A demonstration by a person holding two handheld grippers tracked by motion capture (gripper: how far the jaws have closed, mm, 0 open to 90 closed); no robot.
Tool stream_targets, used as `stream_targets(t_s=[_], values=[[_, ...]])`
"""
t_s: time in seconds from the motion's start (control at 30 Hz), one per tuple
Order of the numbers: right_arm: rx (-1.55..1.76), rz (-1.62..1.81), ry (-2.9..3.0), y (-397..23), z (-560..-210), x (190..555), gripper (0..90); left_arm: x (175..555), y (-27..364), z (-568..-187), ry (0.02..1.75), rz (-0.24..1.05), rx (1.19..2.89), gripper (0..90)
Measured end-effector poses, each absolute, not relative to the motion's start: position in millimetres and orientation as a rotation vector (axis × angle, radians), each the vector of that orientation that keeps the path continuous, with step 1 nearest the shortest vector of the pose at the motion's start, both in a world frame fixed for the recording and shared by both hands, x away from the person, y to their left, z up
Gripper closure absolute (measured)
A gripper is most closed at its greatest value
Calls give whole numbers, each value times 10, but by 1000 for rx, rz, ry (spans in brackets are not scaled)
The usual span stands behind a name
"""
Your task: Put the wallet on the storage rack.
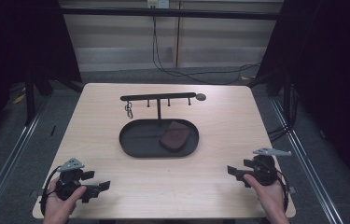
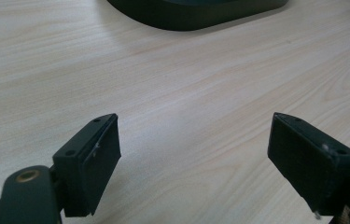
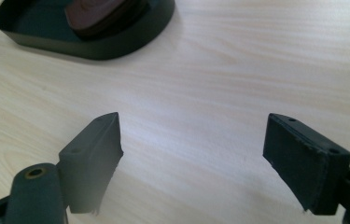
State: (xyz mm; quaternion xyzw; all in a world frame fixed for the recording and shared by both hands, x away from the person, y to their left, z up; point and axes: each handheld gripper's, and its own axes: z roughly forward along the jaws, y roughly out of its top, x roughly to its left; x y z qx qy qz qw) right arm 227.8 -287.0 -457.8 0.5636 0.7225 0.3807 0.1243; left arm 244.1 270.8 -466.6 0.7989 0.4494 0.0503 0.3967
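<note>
The pale wooden tabletop [image 1: 210,182] carries a black oval tray [image 1: 135,144]; inside lies a brown pouch [image 1: 174,136], nearer the right claw [image 1: 232,173] than the left claw [image 1: 99,187]. In the left claw view, jaws apart, tray [image 2: 196,16] ahead. In the right claw view, jaws apart, pouch [image 3: 100,11] ahead-left.

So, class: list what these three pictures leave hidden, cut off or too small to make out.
1. Tray, left gripper view: top edge cuts it off.
2. Brown pouch, right gripper view: cut by the top edge, blurred.
3. Small metal thing hanging on the rack, high view: too small to identify.
</note>
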Motion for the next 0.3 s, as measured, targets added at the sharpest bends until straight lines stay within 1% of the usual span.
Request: stream_targets(t_s=[0.17,0.3], values=[[1655,1081,2106,-2915,-4672,2146,179,2441,2711,-4662,1138,129,2025,171],[1670,1065,2109,-2940,-4746,2138,173,2436,2709,-4658,1136,127,2021,170]])
